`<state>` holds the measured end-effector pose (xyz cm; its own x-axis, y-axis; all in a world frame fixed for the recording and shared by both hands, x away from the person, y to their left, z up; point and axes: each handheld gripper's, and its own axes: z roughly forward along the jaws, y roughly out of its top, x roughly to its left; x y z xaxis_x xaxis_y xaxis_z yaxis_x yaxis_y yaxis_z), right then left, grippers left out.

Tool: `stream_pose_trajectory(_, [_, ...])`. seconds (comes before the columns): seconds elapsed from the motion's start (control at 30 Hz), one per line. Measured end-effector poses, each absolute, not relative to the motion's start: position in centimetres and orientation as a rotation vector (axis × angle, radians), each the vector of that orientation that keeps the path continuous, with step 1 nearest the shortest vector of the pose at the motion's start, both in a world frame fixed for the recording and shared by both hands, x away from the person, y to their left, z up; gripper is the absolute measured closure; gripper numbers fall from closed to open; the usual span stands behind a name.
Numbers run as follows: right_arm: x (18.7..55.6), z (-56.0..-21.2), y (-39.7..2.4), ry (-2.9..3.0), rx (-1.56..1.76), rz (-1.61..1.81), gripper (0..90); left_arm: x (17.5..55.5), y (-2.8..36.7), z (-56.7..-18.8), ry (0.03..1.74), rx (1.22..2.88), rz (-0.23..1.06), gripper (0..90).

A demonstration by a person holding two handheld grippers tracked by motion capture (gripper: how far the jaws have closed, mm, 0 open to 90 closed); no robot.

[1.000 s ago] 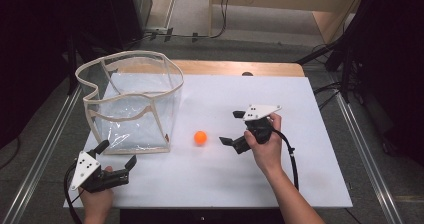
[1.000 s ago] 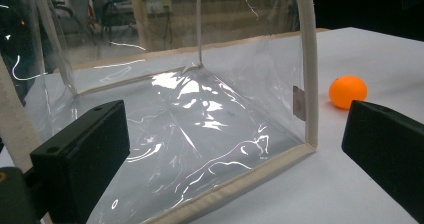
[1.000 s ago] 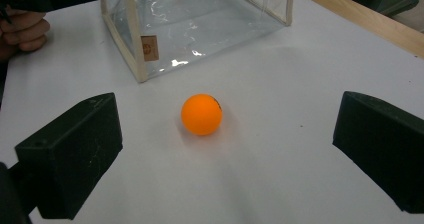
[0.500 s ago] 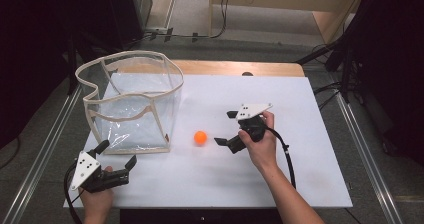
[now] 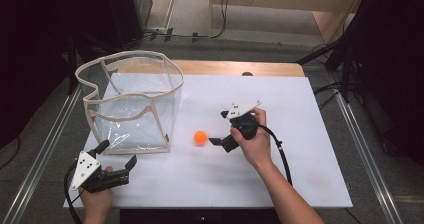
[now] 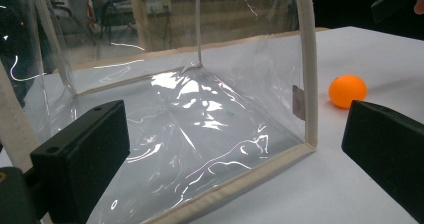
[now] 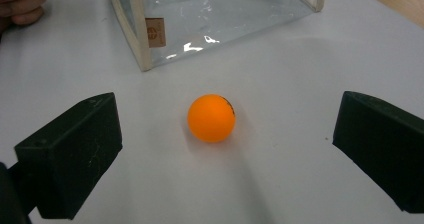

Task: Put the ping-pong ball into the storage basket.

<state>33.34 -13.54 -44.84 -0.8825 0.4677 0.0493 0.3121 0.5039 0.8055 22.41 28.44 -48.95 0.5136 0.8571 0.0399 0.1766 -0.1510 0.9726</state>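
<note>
An orange ball [image 5: 200,137] lies on the white table, just right of a clear plastic bag with beige trim [image 5: 132,101] that stands open-topped. My right gripper [image 5: 218,128] is open a short way right of the ball, jaws pointing at it. In the right gripper view the ball [image 7: 211,117] sits centred ahead of the wide-open right gripper [image 7: 225,156], apart from both jaws. My left gripper [image 5: 118,153] is open near the table's front left corner, empty. In the left gripper view the left gripper [image 6: 235,154] faces the bag [image 6: 190,109], with the ball [image 6: 347,91] beyond its corner.
The white table sheet [image 5: 300,134] has bare room to the right and front. A wooden strip [image 5: 240,68] runs along the far edge. The bag's corner and label [image 7: 155,34] stand just behind the ball. The left hand [image 7: 20,4] shows beyond the bag.
My right gripper has moved left and slightly toward the ball, closing the distance to it. The left gripper, the ball and the bag have stayed put.
</note>
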Motion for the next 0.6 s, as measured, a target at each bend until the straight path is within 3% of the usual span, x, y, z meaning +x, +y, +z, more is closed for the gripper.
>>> stream_pose_trajectory(0.6, [34.7,-45.0,-11.2,2.672,0.63,1.173,0.0,22.4,28.4,-49.0,0.889,1.651,0.768,0.0])
